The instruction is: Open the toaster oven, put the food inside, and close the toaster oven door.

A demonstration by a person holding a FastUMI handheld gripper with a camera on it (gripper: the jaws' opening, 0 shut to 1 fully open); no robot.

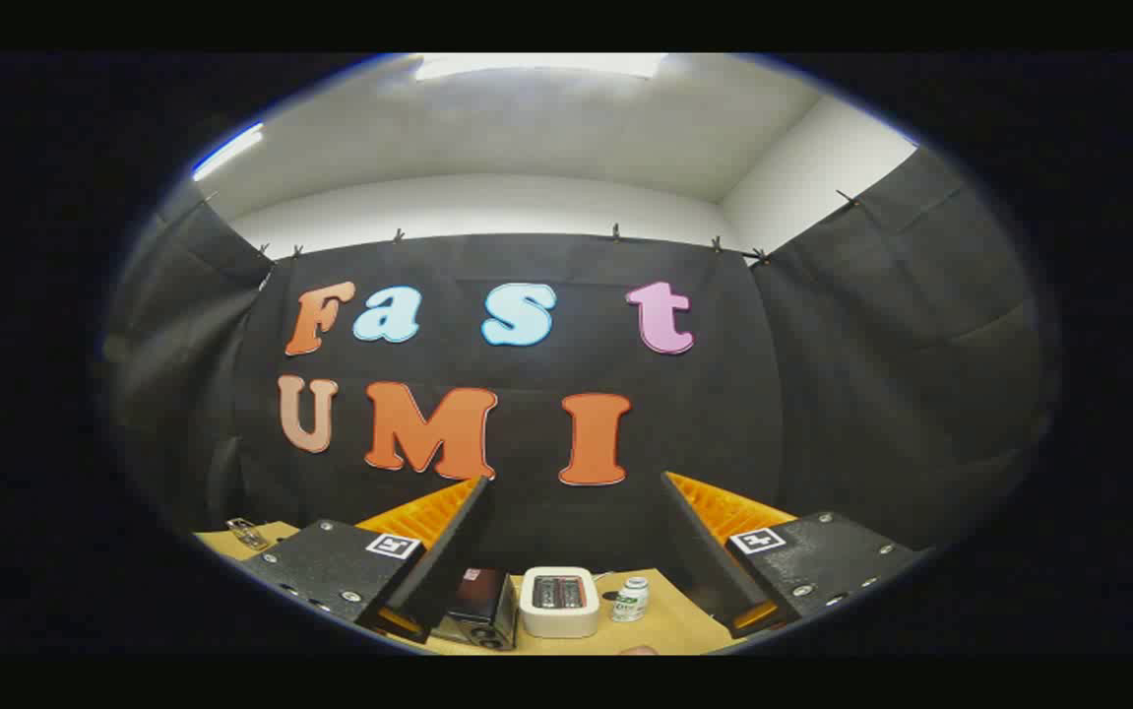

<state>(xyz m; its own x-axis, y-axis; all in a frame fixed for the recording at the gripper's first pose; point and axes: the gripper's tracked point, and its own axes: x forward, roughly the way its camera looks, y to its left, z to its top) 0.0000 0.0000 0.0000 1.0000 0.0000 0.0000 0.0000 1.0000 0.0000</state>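
Wood-toned surface (655, 620) runs along the low part of the gripper view, under the black cloth wall. Far to the left, beyond the left finger, a small metallic object (247, 533) lies on it; what it is cannot be told at this size. Next comes the left finger of the tongs (576, 551), and close against its inner side stands a dark, boxy appliance with knobs on its front, the toaster oven (480, 607); whether its door is open or closed is too small to tell. Just beside it, in the gap between the fingers, sits a white pop-up toaster (559, 602) seen from above, its slots facing up. To its right, near but apart, a small white bottle (630, 599) with a green label stands upright. Then comes the right finger. The tongs are spread wide, gripping nothing, held well above the things on the surface.
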